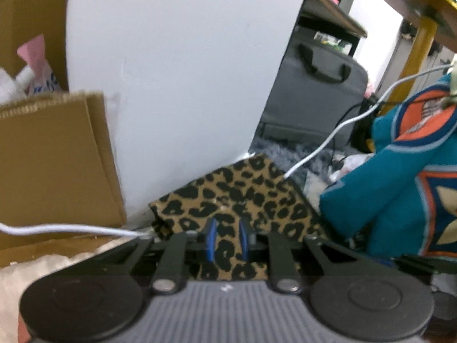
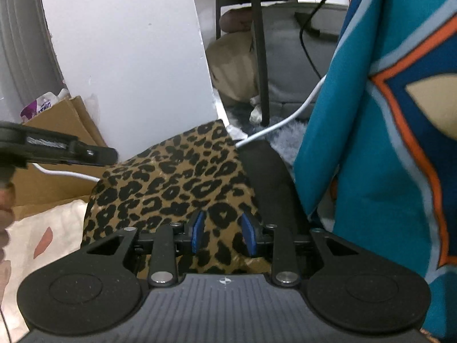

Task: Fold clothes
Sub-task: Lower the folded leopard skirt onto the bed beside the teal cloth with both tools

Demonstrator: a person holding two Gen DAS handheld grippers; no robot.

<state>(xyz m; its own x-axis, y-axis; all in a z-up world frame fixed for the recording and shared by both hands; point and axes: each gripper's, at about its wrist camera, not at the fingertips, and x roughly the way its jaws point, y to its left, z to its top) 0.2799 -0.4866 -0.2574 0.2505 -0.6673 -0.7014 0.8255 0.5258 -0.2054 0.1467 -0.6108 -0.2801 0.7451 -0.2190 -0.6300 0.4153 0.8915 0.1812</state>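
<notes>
Cluttered room corner: white panel [image 1: 177, 71] upright behind the work area, cardboard box [image 1: 54, 157] to its left, grey bag [image 1: 317, 91] and shaggy grey rug [image 1: 285, 148] beyond. Pale bedding or cloth [image 2: 42, 228] underneath; what kind of surface carries it cannot be told.

Leopard-print garment [image 2: 171, 177] lies in a partly folded heap directly ahead of both grippers, its far corner near the foot of the white panel. A dark lining or second layer shows along its right edge. Teal jersey [image 2: 371, 143] with orange and cream trim hangs or is draped just to the right, close to the heap.

Left gripper [image 1: 227, 238]: narrow gap, leopard fabric between the blue pads; pads appear to pinch it, though blur leaves contact not fully certain. Right gripper [image 2: 222, 235]: moderately parted, fabric seen between the pads but not clamped.

Key relation: garment sits immediately below and forward of both grippers. From the right wrist view the left gripper comes in from the left over the heap's left edge.

White cables [image 1: 328, 140] cross the scene. Printed packet in the box shows lettering, unreadable. No legible brand elsewhere.
</notes>
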